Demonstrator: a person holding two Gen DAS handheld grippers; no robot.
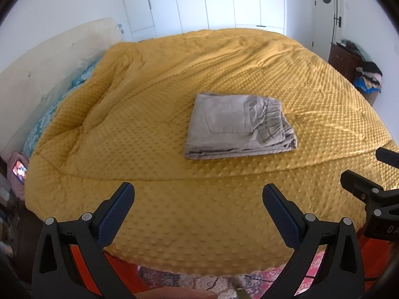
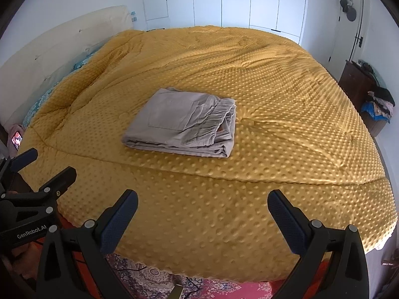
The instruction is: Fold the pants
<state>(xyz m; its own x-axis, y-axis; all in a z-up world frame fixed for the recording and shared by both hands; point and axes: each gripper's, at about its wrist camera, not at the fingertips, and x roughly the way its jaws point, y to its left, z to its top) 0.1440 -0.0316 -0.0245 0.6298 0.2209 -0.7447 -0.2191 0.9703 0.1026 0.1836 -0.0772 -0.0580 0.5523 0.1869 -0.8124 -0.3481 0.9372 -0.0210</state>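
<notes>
Grey pants (image 1: 237, 127) lie folded into a compact rectangle on the yellow dotted bedspread (image 1: 154, 129), back pocket and elastic waistband facing up. They also show in the right wrist view (image 2: 184, 127). My left gripper (image 1: 198, 194) is open and empty, held back over the bed's near edge, well short of the pants. My right gripper (image 2: 202, 200) is open and empty too, beside the left one and also apart from the pants. The right gripper shows at the right edge of the left wrist view (image 1: 369, 174); the left gripper shows at the left edge of the right wrist view (image 2: 37, 164).
A cream headboard (image 1: 49, 59) and blue patterned pillows (image 1: 42, 122) are at the left. A phone (image 1: 20, 170) lies at the bed's left corner. White wardrobe doors (image 1: 204, 0) stand behind. A dark dresser with piled clothes (image 1: 366, 74) is at the right. A patterned rug (image 2: 154, 281) lies below.
</notes>
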